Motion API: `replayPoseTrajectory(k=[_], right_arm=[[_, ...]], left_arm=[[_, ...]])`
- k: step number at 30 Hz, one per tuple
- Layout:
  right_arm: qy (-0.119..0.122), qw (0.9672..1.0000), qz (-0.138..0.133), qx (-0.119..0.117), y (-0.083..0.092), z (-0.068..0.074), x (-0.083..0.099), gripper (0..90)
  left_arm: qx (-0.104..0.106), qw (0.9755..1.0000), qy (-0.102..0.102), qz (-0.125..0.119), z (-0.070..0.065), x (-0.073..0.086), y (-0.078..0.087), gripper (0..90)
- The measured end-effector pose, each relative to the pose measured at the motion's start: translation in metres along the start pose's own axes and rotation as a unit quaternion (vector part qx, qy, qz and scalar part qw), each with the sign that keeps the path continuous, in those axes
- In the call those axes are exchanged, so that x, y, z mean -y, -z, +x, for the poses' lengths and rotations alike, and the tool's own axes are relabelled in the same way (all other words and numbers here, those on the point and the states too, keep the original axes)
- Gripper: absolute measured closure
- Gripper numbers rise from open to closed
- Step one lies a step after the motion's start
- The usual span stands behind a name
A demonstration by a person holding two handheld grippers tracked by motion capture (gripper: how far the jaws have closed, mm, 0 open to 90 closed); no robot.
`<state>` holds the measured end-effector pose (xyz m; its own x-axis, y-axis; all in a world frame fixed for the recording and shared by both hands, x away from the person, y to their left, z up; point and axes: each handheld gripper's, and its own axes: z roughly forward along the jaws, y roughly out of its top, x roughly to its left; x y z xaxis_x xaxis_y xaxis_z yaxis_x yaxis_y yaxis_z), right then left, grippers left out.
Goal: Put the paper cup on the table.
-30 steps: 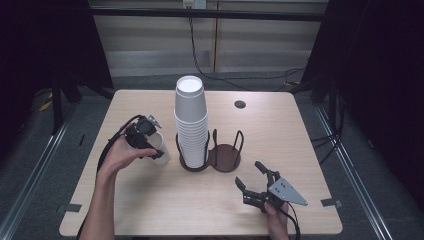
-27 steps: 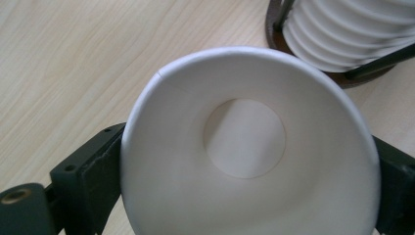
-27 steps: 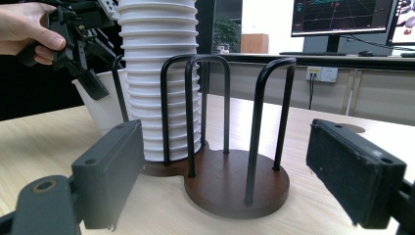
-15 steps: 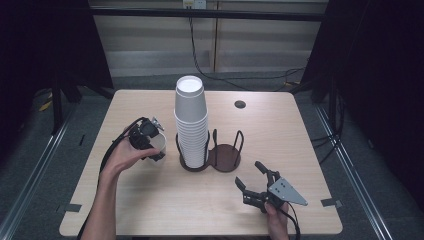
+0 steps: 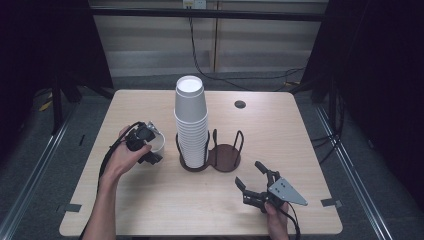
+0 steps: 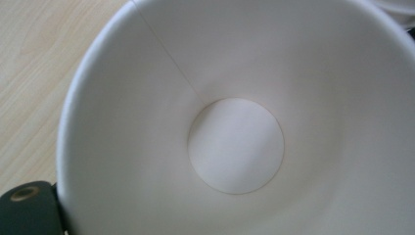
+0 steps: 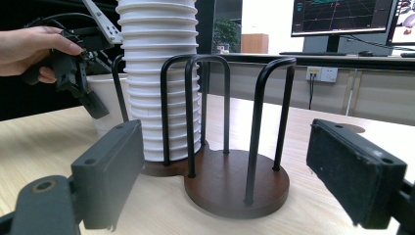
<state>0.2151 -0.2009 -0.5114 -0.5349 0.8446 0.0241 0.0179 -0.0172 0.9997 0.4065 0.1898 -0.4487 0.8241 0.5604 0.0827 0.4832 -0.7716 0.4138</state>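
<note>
A white paper cup stands upright on the table, left of the cup stack. My left gripper reaches down over it. Its jaws have just been closing with the cup between them. In the left gripper view I look straight into the cup, and one black jaw lies against the outside of its wall at the bottom left. A tall stack of white cups fills the left ring of a dark brown wire holder. My right gripper stands open near the front edge, aimed at the holder's empty ring.
The wooden table has a small dark round hole at the back right. Tape marks sit near the front corners. Beyond the table, in the right gripper view, stand monitors on a desk.
The left hand and its gripper have shifted slightly at the paper cup, which still stands on the table. The right gripper has not moved.
</note>
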Motion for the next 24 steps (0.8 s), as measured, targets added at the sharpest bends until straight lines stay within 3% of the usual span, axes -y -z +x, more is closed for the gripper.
replayPoseTrajectory(k=[2,7,11,13,16,24], right_arm=[[0.0,1.0,0.0,0.0,0.0,0.0,0.0,13.8],[0.0,1.0,-0.001,-0.001,0.0,0.0,0.0,13.7],[0.0,1.0,0.0,0.0,0.0,0.0,0.0,13.7],[-0.001,1.0,0.0,0.0,0.0,0.0,0.0,13.7],[-0.001,1.0,0.0,0.0,0.0,0.0,0.0,13.7],[0.0,1.0,-0.001,-0.001,0.0,0.0,0.0,13.7]], left_arm=[[-0.002,1.0,-0.003,0.001,-0.001,0.003,0.001,8.9],[0.002,0.9998,0.014,-0.012,-0.001,0.011,-0.001,9.4],[0.012,0.9995,0.023,-0.017,0.002,0.017,-0.001,15.8],[0.013,0.9996,0.017,-0.017,0.002,0.02,0.0,15.8],[0.017,0.9994,0.015,-0.028,0.002,0.023,0.003,15.9],[0.012,0.9973,0.038,-0.062,0.002,0.039,0.014,15.9]])
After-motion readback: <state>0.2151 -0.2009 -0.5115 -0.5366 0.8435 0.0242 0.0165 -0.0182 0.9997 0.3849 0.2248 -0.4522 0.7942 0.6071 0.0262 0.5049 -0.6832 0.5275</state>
